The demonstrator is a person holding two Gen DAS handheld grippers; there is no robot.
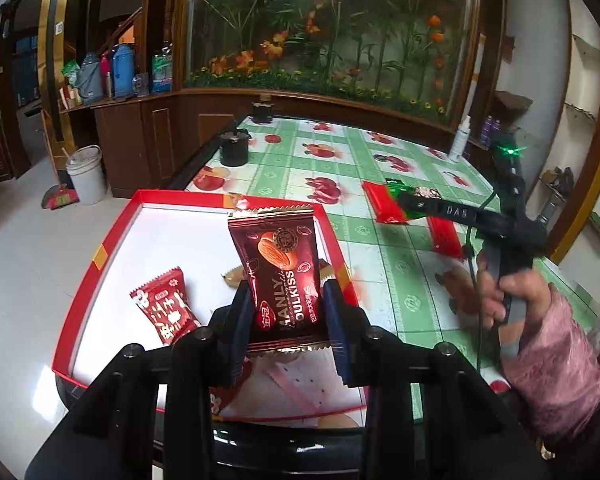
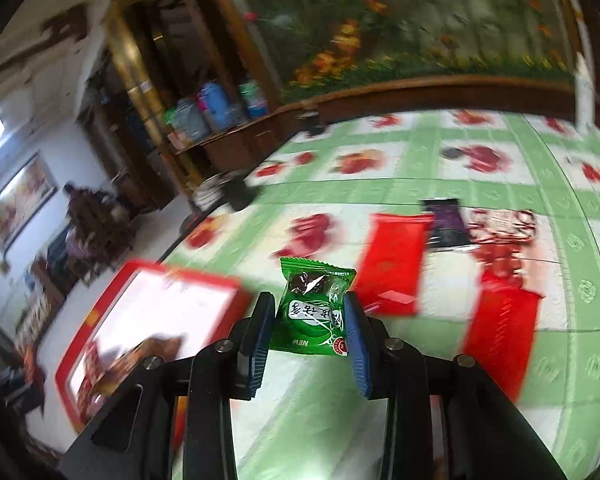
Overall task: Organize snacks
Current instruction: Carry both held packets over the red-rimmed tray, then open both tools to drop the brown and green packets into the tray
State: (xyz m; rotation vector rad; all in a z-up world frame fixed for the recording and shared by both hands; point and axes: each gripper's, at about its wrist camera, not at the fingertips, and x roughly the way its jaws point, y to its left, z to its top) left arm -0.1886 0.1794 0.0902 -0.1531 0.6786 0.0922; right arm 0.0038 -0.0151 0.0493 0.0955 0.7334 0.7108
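Observation:
My left gripper (image 1: 286, 292) is shut on a dark red almond chocolate packet (image 1: 280, 264) and holds it above the red-rimmed white tray (image 1: 112, 240). A red snack packet (image 1: 164, 306) and a small brown candy (image 1: 232, 276) lie in the tray. My right gripper (image 2: 306, 308) is shut on a green snack packet (image 2: 314, 308) above the tablecloth, right of the tray (image 2: 148, 304). It also shows in the left wrist view (image 1: 404, 200), over red packets (image 1: 384, 204).
The table has a green checked cloth with fruit prints (image 1: 340, 168). Two red packets (image 2: 392, 260) (image 2: 500, 332), a dark purple packet (image 2: 446, 222) and a patterned packet (image 2: 504, 226) lie on it. Two black pots (image 1: 234, 148) (image 1: 262, 112) and a white bottle (image 1: 460, 140) stand at the far side.

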